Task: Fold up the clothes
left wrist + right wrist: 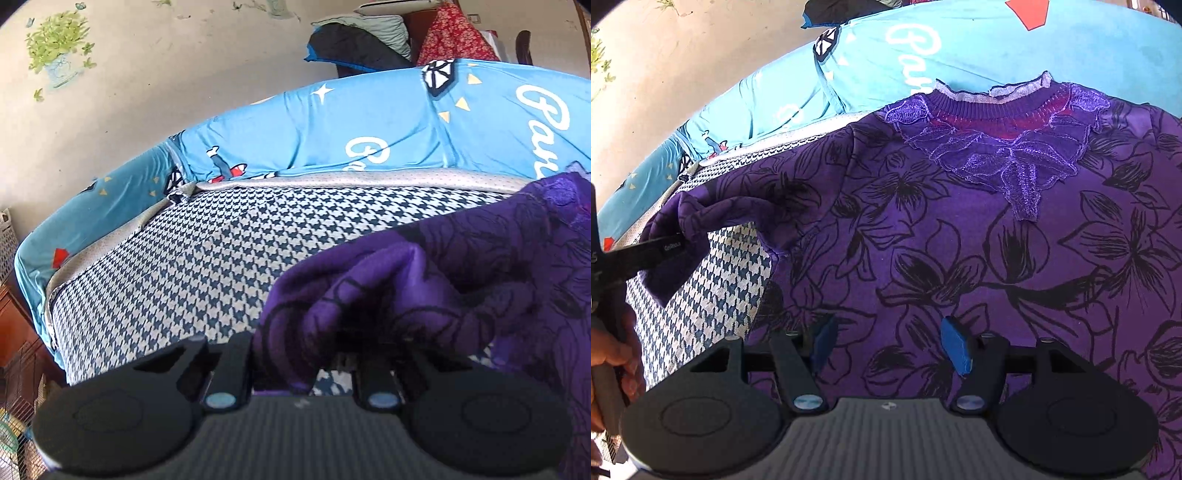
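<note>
A purple sweater with black flower print and a lace collar lies face up on a houndstooth cushion. My right gripper hovers open just over the sweater's lower chest, its blue pads apart with nothing between them. In the right wrist view my left gripper is shut on the end of the sweater's sleeve, which is lifted off the cushion. In the left wrist view that bunched sleeve covers the fingertips of the left gripper.
A blue printed cover wraps the sofa back behind the cushion. Beyond it is a cream wall with a plant sticker, and more clothes are piled at the far right. A hand holds the left gripper's handle.
</note>
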`<state>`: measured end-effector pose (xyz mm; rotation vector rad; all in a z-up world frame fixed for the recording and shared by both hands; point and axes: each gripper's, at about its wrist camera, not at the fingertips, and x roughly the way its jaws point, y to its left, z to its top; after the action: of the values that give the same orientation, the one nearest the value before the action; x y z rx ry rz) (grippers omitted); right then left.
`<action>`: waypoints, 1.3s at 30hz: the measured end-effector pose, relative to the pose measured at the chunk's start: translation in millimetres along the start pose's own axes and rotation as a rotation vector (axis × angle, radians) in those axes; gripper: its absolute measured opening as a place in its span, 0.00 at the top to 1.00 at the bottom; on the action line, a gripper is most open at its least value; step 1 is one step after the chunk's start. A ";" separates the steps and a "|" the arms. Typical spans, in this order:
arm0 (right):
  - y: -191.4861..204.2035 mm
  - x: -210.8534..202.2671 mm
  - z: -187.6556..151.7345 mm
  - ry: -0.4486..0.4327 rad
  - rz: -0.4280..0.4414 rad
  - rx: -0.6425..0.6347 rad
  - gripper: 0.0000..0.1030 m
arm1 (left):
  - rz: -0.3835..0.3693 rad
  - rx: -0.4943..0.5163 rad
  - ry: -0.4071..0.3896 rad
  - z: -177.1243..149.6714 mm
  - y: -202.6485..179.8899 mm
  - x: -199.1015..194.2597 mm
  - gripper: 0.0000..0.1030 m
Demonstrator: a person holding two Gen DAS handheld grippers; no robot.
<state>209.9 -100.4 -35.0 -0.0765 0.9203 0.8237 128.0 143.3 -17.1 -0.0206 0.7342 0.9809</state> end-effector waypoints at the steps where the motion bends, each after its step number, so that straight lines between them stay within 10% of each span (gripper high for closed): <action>1: 1.2 0.6 -0.4 -0.002 -0.004 -0.010 0.40 | 0.014 -0.008 0.003 2.2 3.3 5.7 0.86; 9: 6.2 4.7 -3.1 -0.010 -0.020 -0.068 0.35 | 0.120 0.013 -0.015 12.5 18.8 31.5 0.83; 16: 6.9 7.5 -4.0 -0.013 -0.025 -0.089 0.33 | 0.214 -0.028 0.090 5.0 40.1 54.6 0.44; 28: 11.2 8.0 -4.3 -0.016 -0.032 -0.115 0.30 | 0.304 -0.250 0.198 -7.5 113.8 63.8 0.25; 39: 17.0 10.9 -8.1 -0.020 -0.048 -0.163 0.26 | 0.066 -0.482 0.265 -22.4 153.7 53.0 0.23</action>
<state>196.8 -85.2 -43.4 -0.2314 0.8284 0.8520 16.7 263.9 -18.2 -0.5585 0.7269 1.2138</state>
